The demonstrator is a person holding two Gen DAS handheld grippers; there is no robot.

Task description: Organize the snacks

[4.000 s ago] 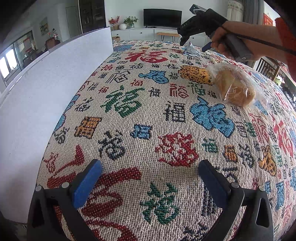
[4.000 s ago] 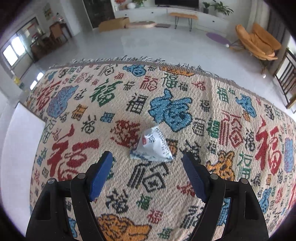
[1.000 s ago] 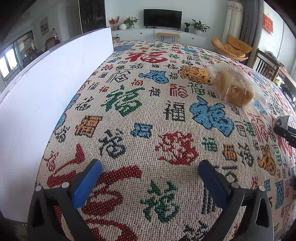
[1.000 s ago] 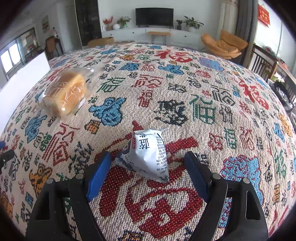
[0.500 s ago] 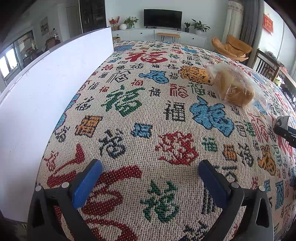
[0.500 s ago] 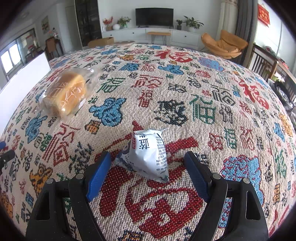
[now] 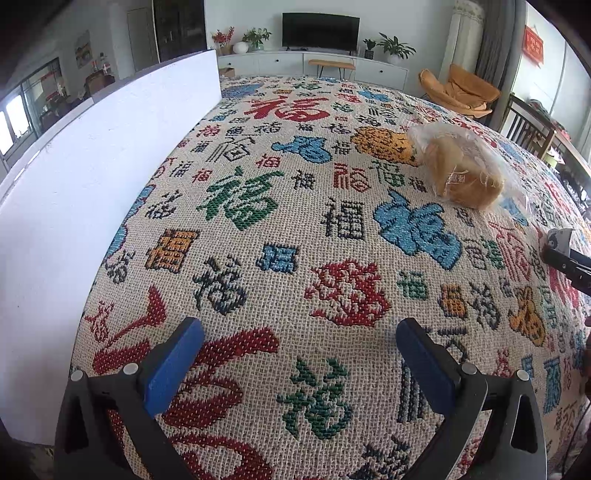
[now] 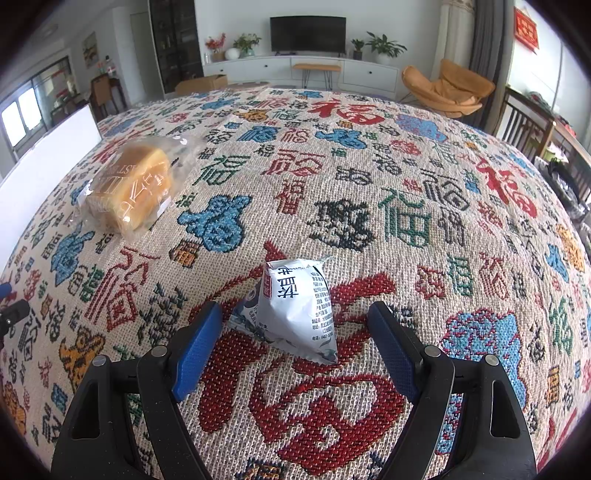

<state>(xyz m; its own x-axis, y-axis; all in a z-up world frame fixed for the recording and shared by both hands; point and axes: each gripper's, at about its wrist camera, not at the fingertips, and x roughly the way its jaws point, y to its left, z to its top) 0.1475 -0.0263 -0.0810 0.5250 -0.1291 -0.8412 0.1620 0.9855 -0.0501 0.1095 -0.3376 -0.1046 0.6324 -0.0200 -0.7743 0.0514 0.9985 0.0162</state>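
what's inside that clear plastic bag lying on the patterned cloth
The clear bag holds a golden loaf of bread with printed lettering over it. The loaf's underside, against the patterned cloth, is hidden.

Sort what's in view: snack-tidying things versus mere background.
Job:
white snack packet, between the open right gripper's fingers
bagged bread
left gripper, open, empty

Background:
patterned tablecloth
white board
TV
orange chair
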